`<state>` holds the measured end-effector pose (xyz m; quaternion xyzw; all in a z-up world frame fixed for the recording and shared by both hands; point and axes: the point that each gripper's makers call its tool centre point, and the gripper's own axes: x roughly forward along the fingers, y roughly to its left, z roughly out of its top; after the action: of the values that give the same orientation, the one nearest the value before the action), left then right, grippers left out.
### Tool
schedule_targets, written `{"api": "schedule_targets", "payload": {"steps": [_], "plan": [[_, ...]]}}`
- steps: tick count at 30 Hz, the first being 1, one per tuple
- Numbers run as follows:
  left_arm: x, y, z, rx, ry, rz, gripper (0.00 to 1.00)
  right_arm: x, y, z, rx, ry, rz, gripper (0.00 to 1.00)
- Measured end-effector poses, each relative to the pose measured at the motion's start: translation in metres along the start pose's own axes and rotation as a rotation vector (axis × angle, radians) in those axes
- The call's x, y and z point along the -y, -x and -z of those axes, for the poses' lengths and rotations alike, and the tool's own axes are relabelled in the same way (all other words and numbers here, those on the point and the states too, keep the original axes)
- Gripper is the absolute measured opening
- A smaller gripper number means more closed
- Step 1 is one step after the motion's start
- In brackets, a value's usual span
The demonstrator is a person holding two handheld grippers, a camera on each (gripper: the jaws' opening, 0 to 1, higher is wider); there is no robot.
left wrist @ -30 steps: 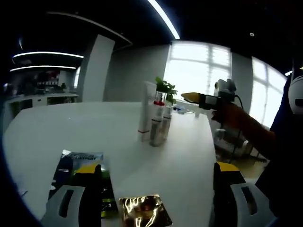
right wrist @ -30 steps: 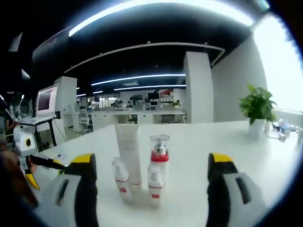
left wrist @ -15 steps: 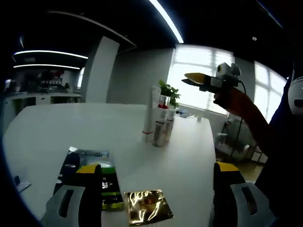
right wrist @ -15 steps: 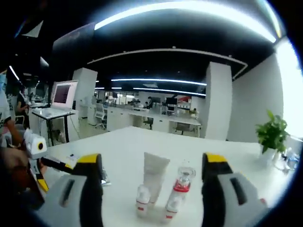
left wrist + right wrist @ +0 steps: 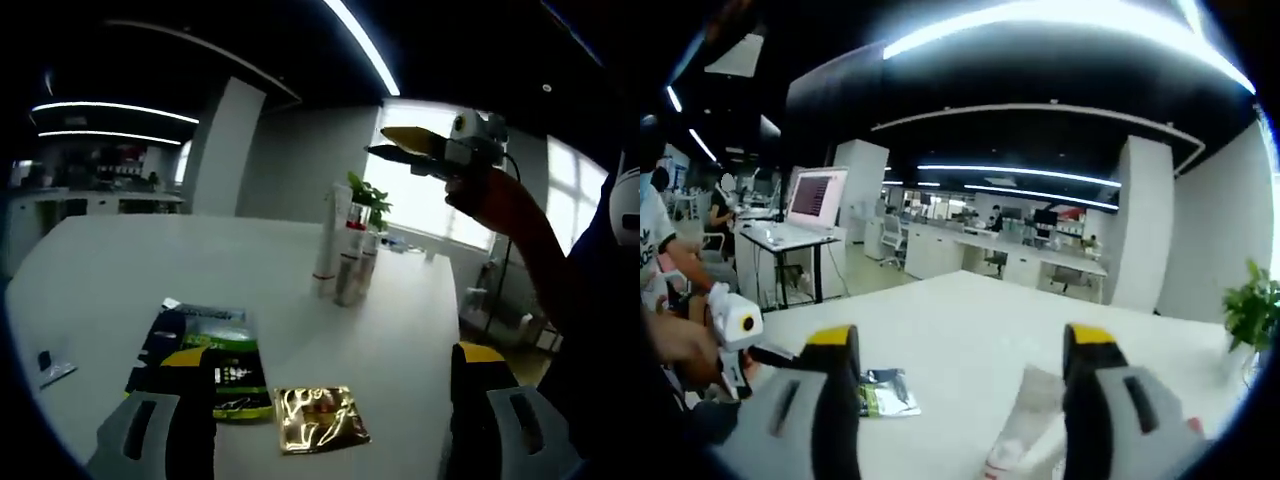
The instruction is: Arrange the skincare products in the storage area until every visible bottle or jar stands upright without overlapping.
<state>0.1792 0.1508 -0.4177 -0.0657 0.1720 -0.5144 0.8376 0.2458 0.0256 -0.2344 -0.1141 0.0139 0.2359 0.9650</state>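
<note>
The right tool [image 5: 400, 145] hangs in the air above the cluster of bottles [image 5: 350, 265], held out on a raised, extended arm; its jaws look nearly closed on nothing there, yet in its own view they stand wide apart, so I cannot tell its state. The left tool [image 5: 330, 420] sits low at the near edge of the desk [image 5: 150, 270], jaws spread and empty.

The task looks close to done. The tall white tube [image 5: 327, 240] and the smaller bottles beside it all stand upright in a tight group at the far right of the desk, though whether any touch I cannot tell. Two flat packets lie near the left tool: a dark green packet [image 5: 205, 355] and a gold packet [image 5: 320, 420]. These may still need placing, if they count.
</note>
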Motion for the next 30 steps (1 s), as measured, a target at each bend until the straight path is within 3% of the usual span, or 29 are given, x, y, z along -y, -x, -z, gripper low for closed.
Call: {"api": "schedule_targets", "payload": {"steps": [13, 30], "plan": [[-0.012, 0.012, 0.002, 0.011, 0.017, -0.044, 1.00, -0.031, -0.029, 0.011, -0.030, 0.009, -0.104, 0.83], [-0.020, 0.020, 0.005, 0.013, 0.023, -0.080, 1.00, -0.090, -0.059, 0.059, -0.130, -0.005, -0.248, 0.80]]}}
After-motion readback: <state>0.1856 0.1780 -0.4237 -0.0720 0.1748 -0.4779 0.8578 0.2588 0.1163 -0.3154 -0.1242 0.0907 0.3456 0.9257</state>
